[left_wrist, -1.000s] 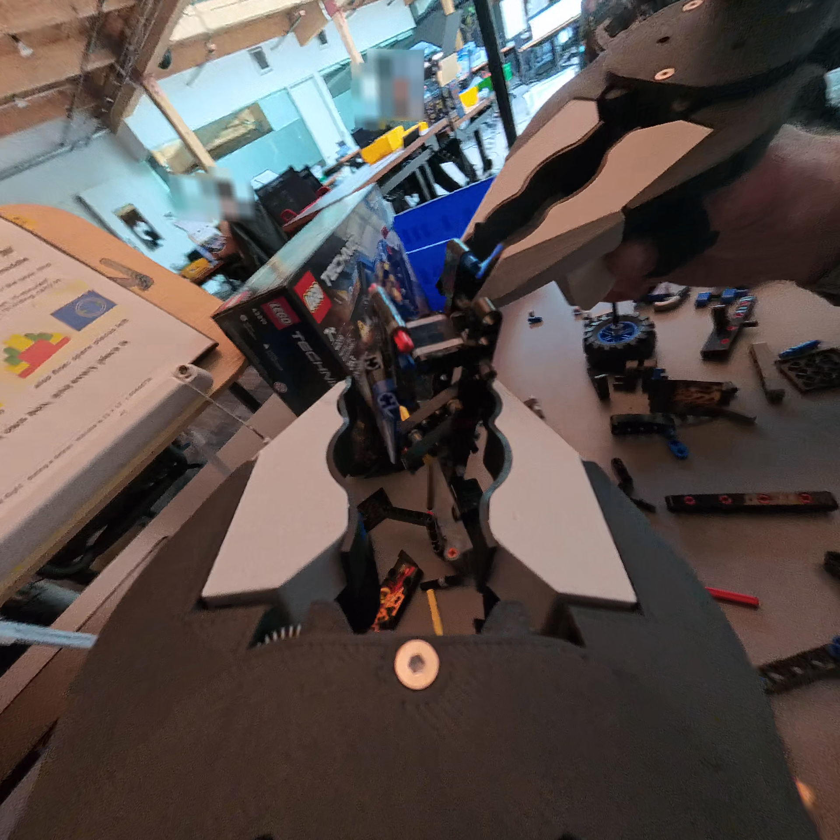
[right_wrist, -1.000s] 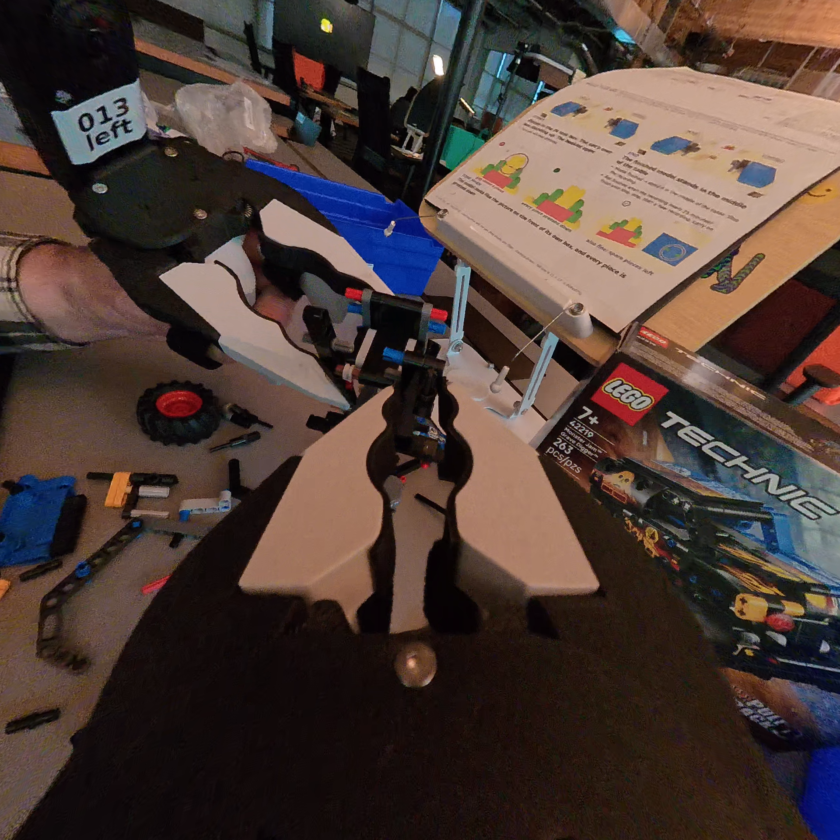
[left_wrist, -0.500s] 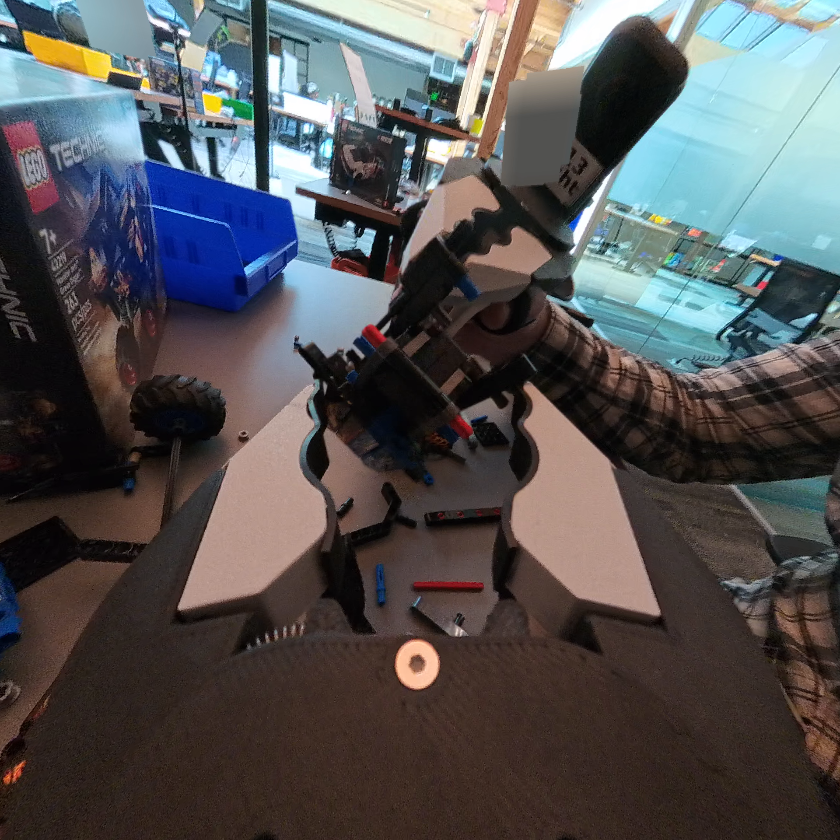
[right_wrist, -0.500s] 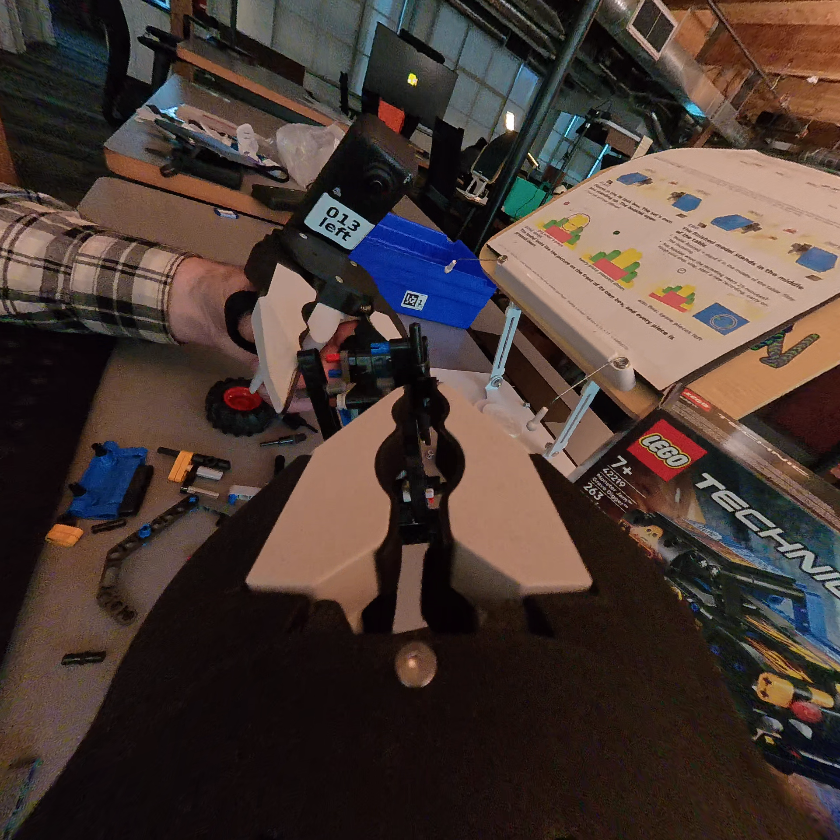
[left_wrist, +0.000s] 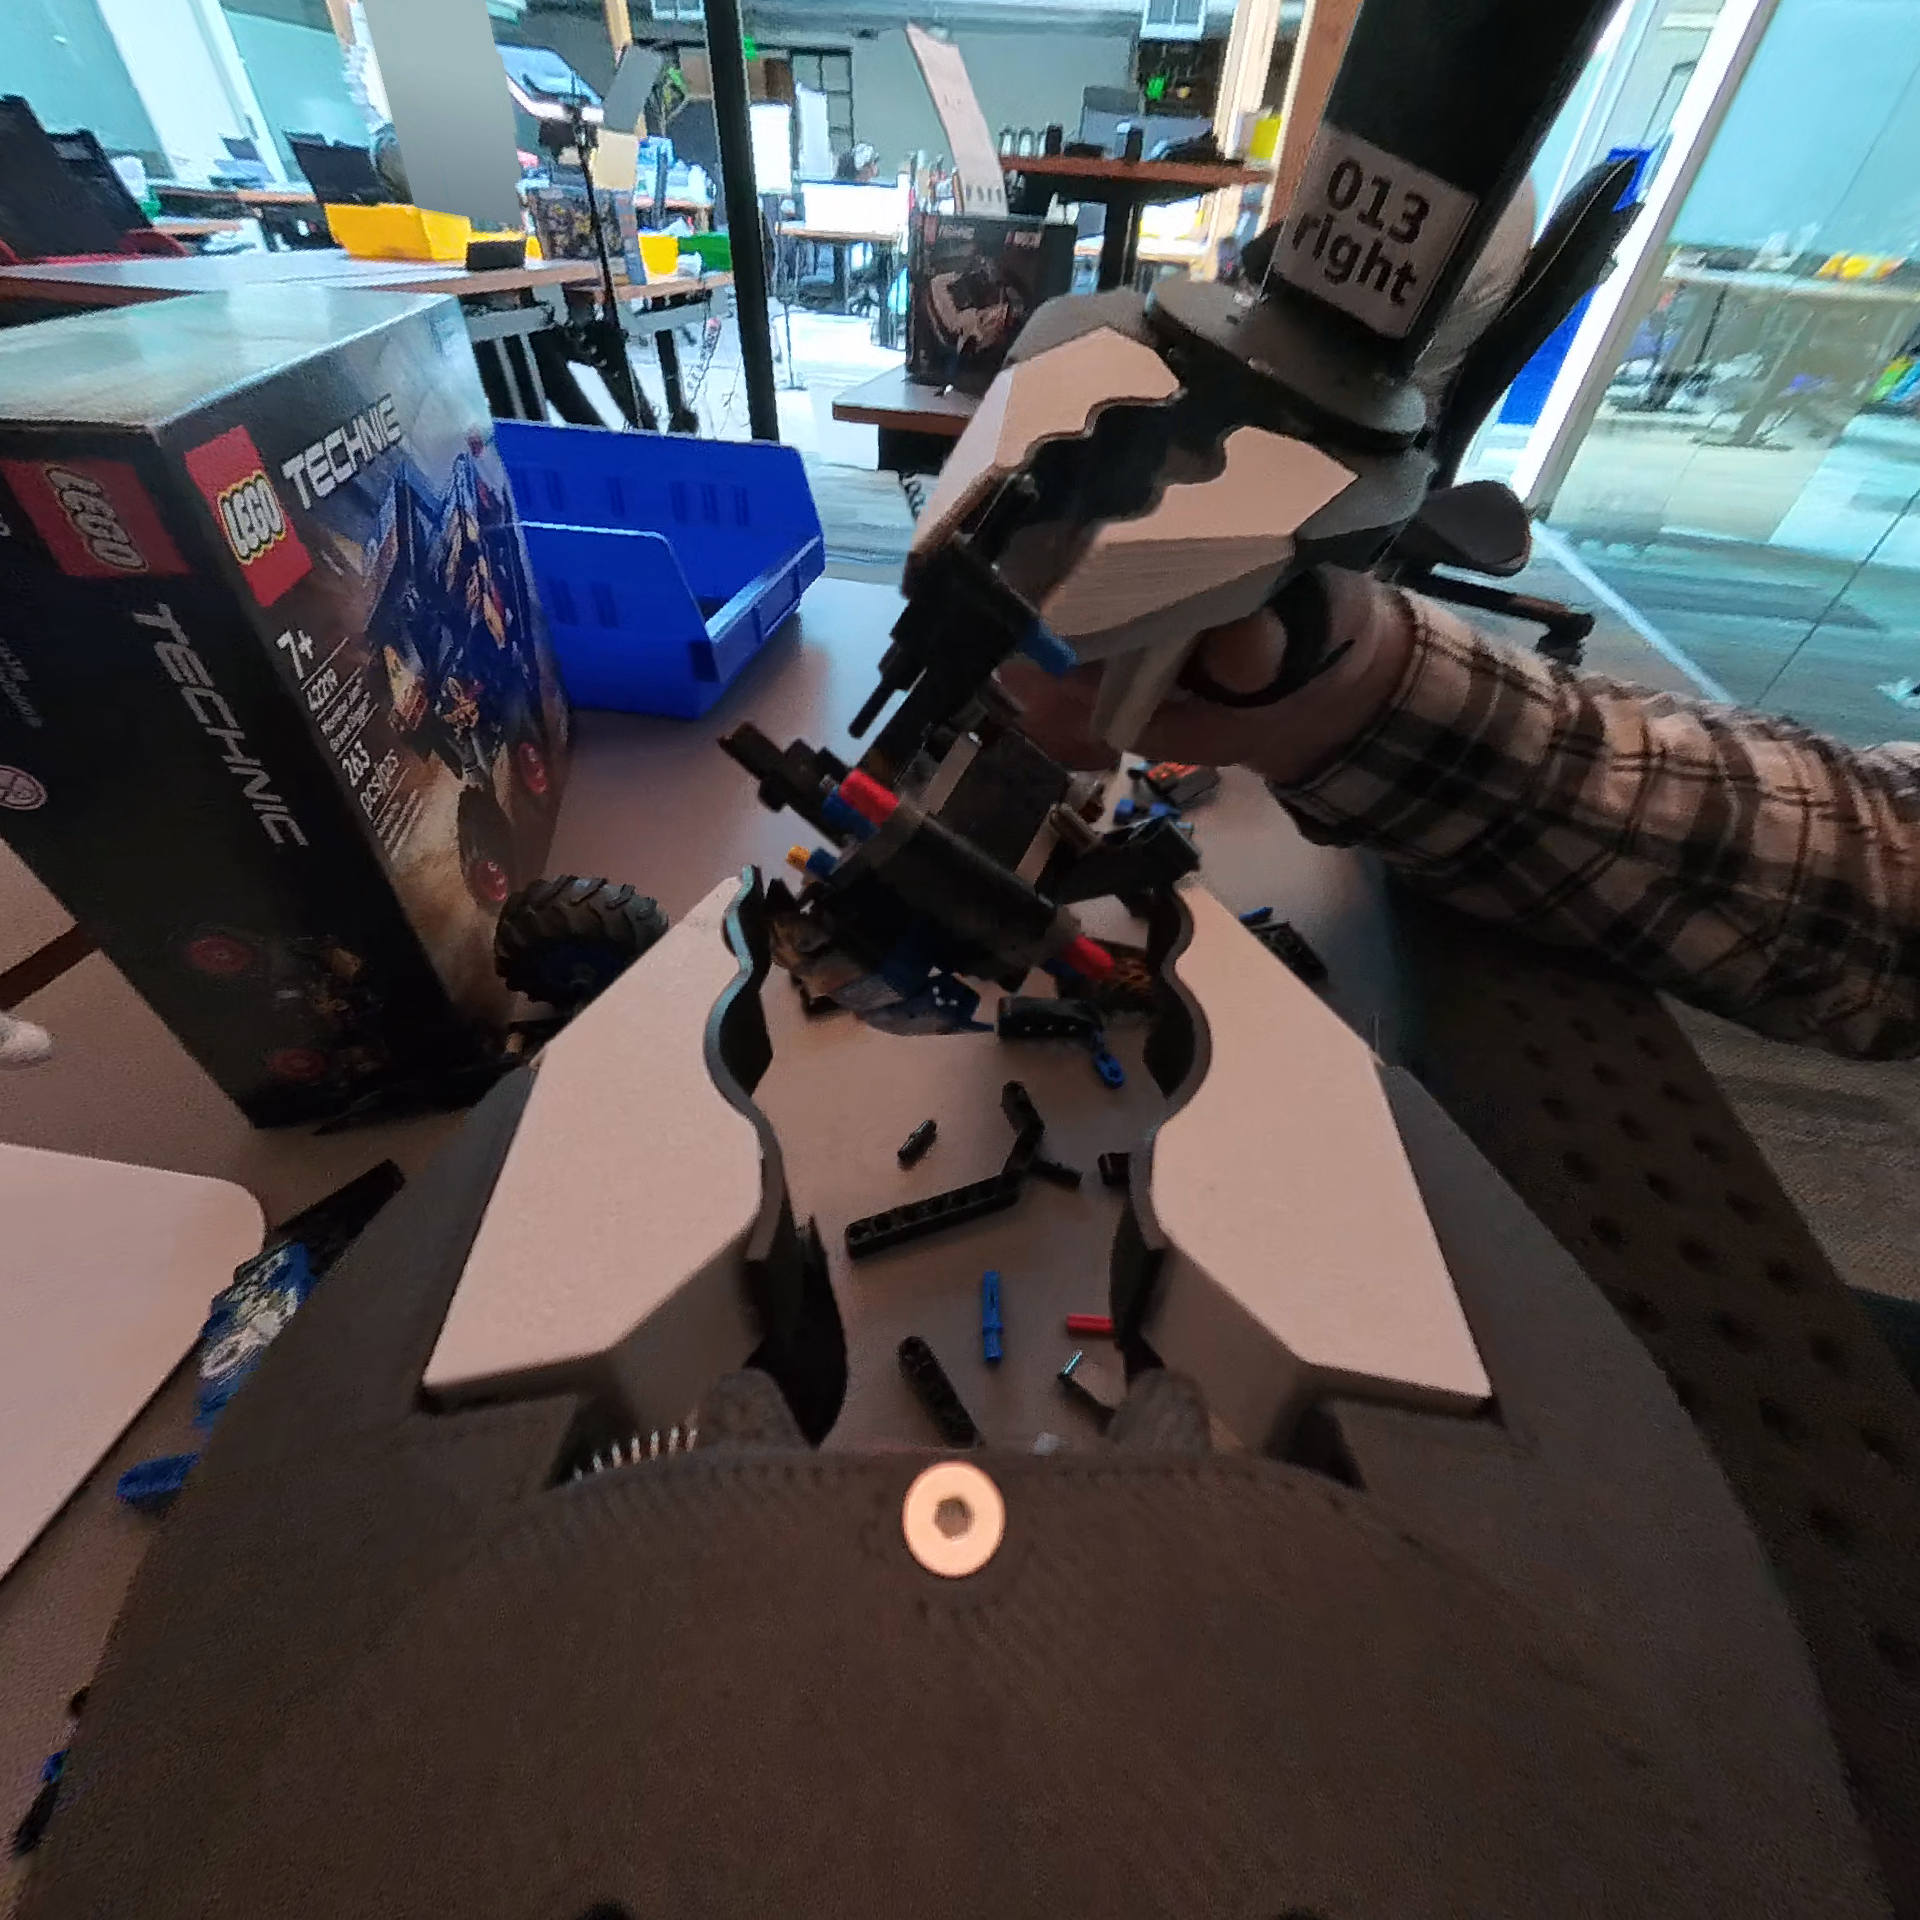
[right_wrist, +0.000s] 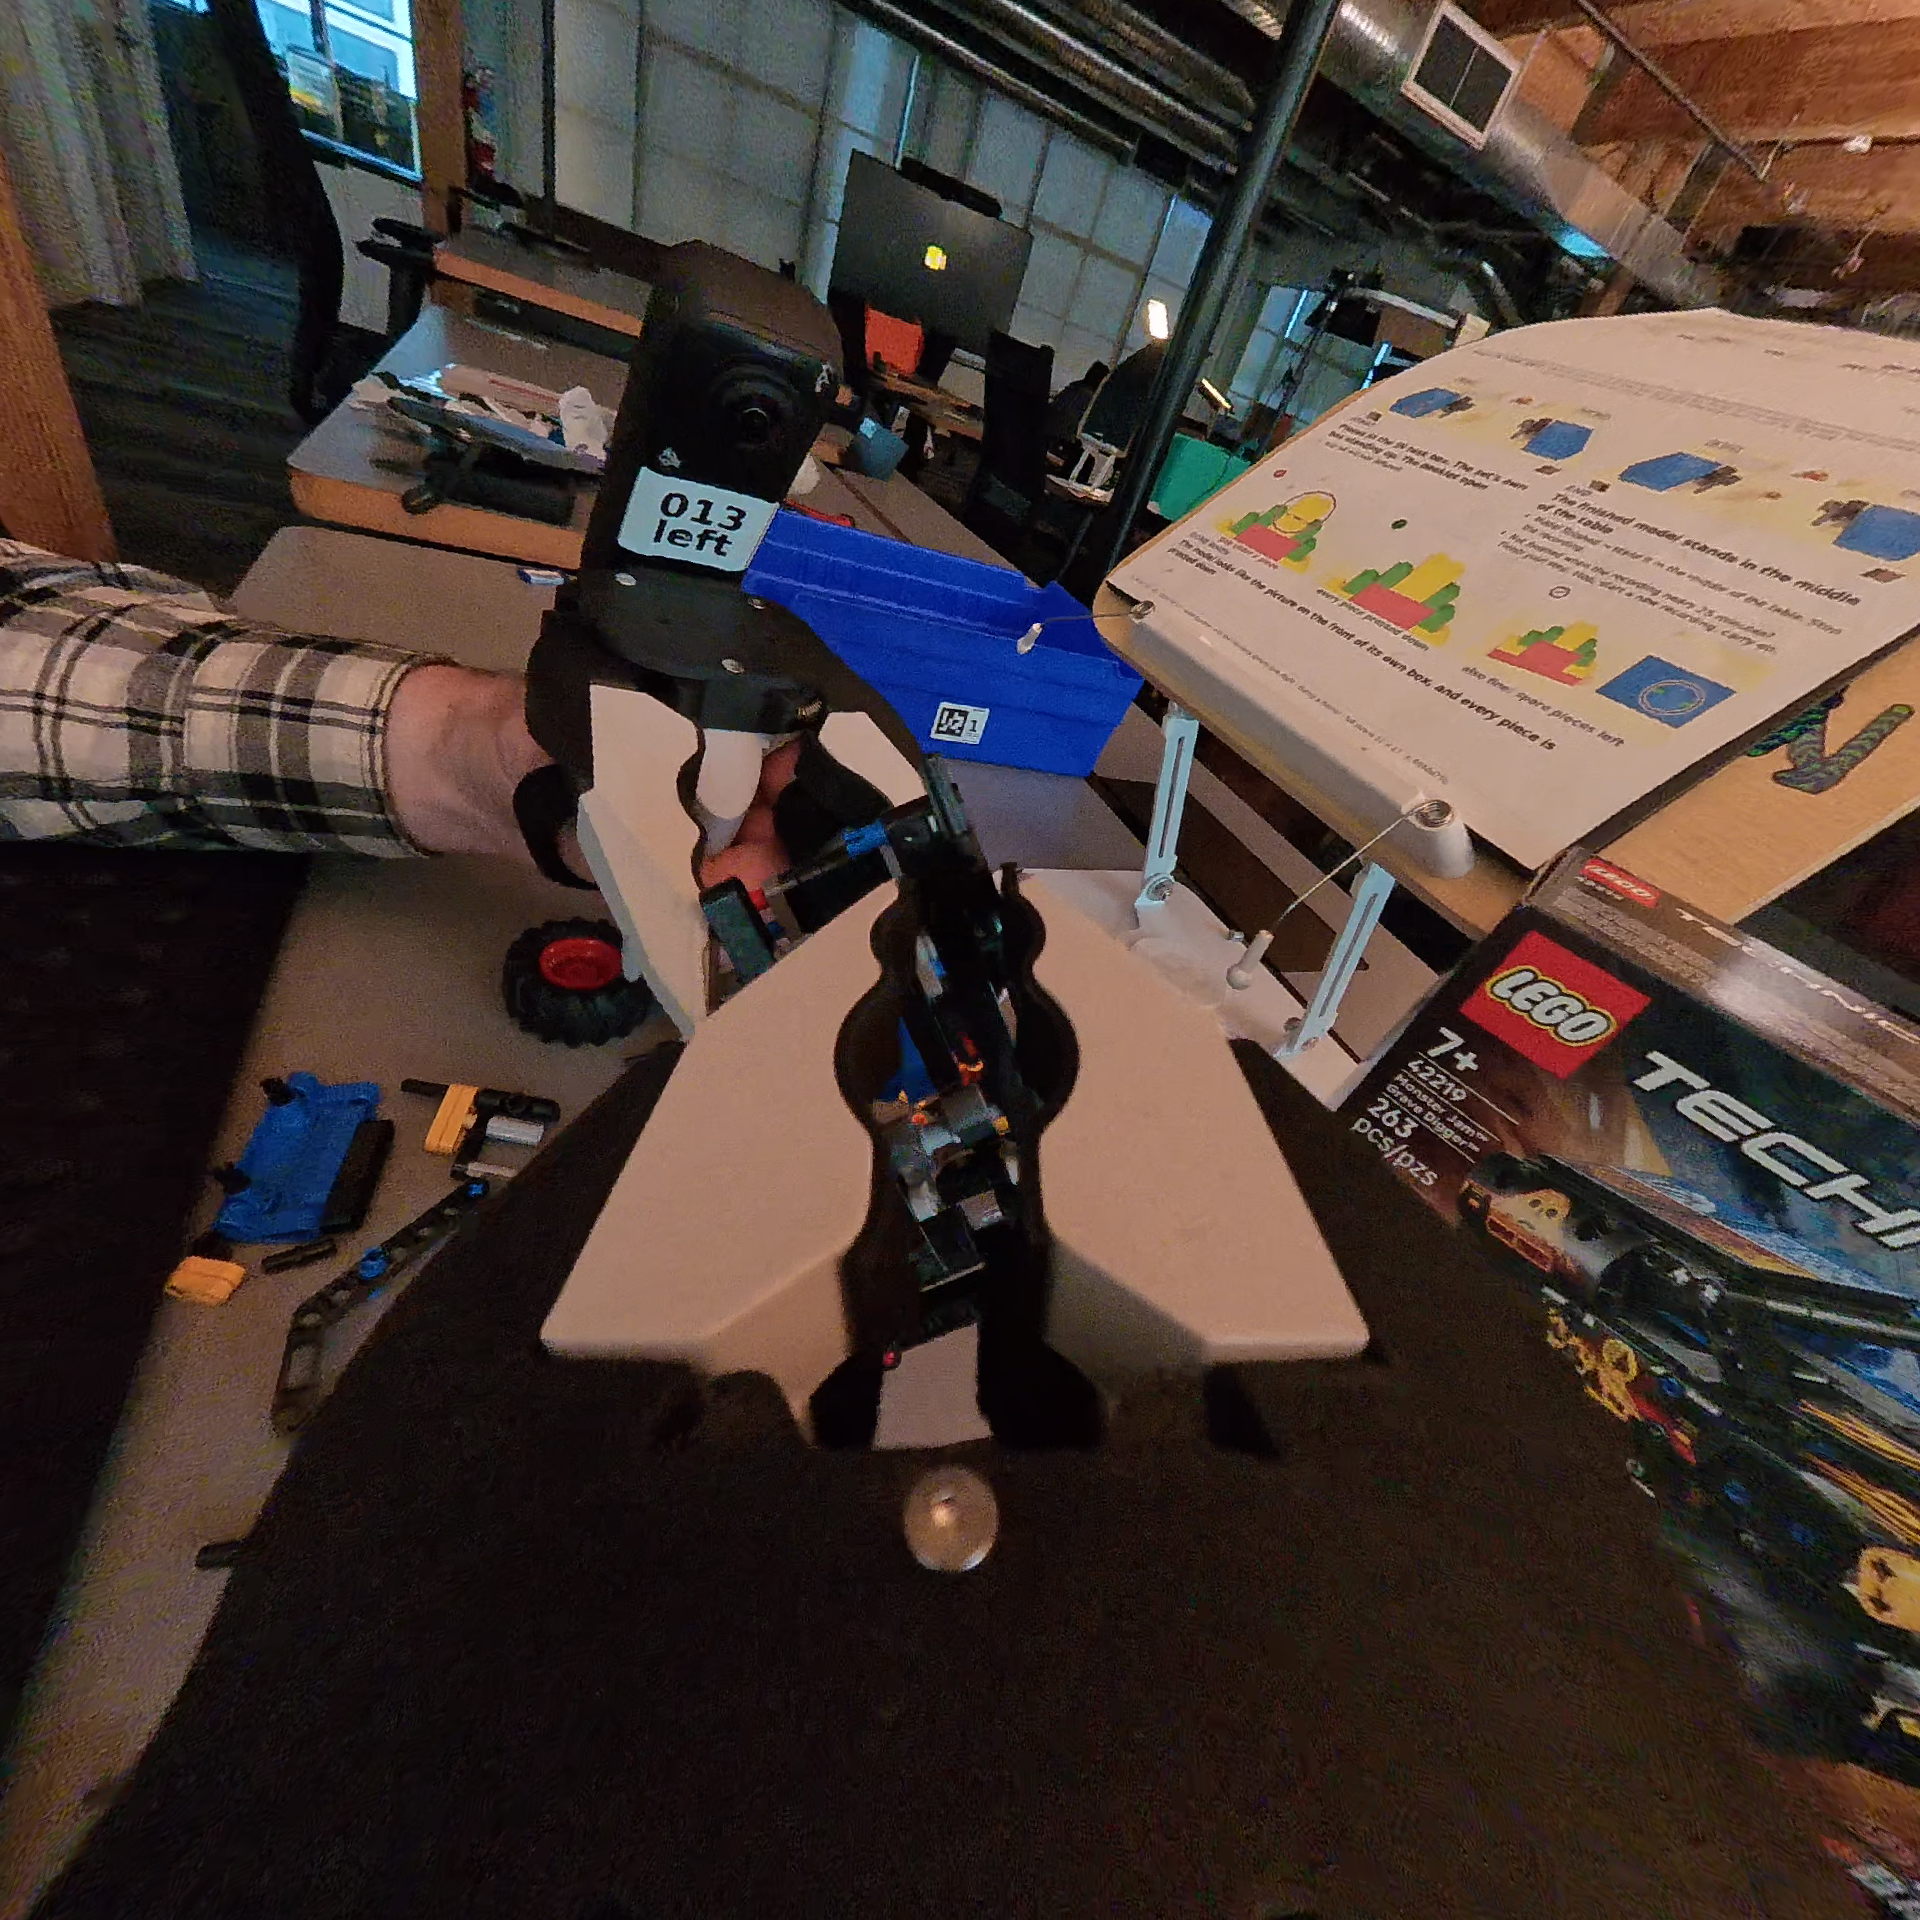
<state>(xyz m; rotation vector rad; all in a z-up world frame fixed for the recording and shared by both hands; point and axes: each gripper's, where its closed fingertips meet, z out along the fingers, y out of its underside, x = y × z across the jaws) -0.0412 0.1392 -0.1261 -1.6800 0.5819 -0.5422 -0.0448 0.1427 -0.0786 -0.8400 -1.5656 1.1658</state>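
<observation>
In a workshop of long benches under timber beams, a grey table (left_wrist: 644, 769) lies strewn with small toy-building parts beside a printed set box (left_wrist: 260, 665), a blue bin (left_wrist: 665, 561) and a propped instruction sheet (right_wrist: 1507, 582). Above the table, the right gripper (right_wrist: 951, 997) is clamped on a half-built black model (left_wrist: 935, 862) studded with red and blue pins, holding it clear of the surface; the left gripper (left_wrist: 961, 977) stands with its jaws spread wide, the model's lower end between its tips, though whether they touch it cannot be told. By the look of it the build is only partly done: a red-hubbed wheel (right_wrist: 577, 982), a blue-hubbed wheel (left_wrist: 577, 935), a blue panel (right_wrist: 296, 1158), black beams (left_wrist: 930, 1210) and loose pins (left_wrist: 992, 1314) remain unattached on the table.
</observation>
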